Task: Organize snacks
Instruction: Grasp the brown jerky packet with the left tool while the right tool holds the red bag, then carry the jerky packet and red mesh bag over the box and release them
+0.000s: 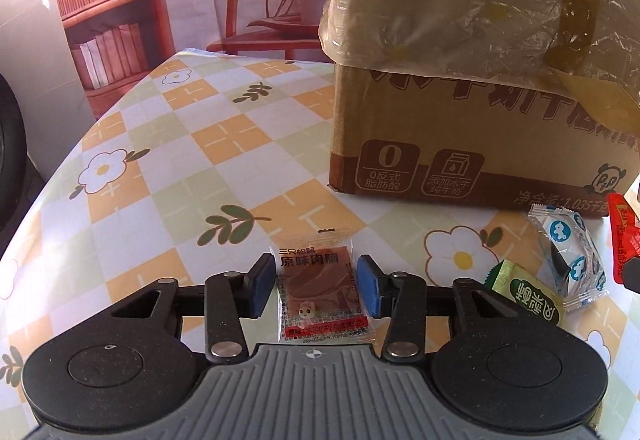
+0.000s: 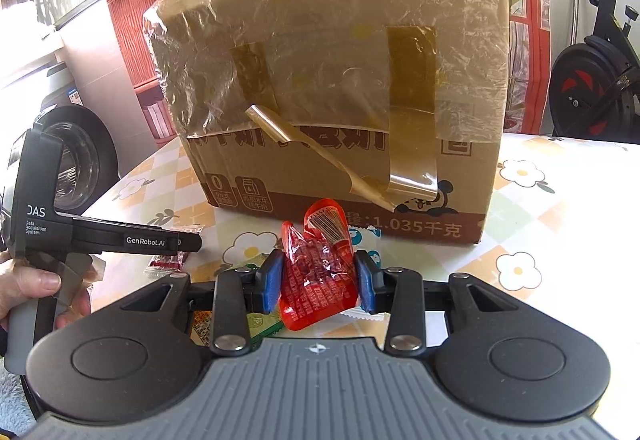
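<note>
A brown meat-jerky packet point(image 1: 320, 292) lies flat on the flowered tablecloth point(image 1: 200, 144). My left gripper point(image 1: 316, 280) straddles it, open, its blue pads point(image 1: 264, 288) just beside the packet's edges. In the right wrist view the left gripper point(image 2: 192, 240) shows side-on in a person's hand point(image 2: 24, 288). My right gripper point(image 2: 318, 280) is shut on a crumpled red snack packet point(image 2: 316, 272), lifted in front of the cardboard box point(image 2: 340, 80). The red packet point(image 1: 622, 236) also peeks in at the left view's right edge.
The plastic-wrapped box point(image 1: 480, 100) with peeling tape stands close ahead. A blue-and-white packet point(image 1: 572, 256) and a green packet point(image 1: 528, 292) lie right of the left gripper. An exercise bike point(image 2: 592, 80) stands beyond the table's far right edge.
</note>
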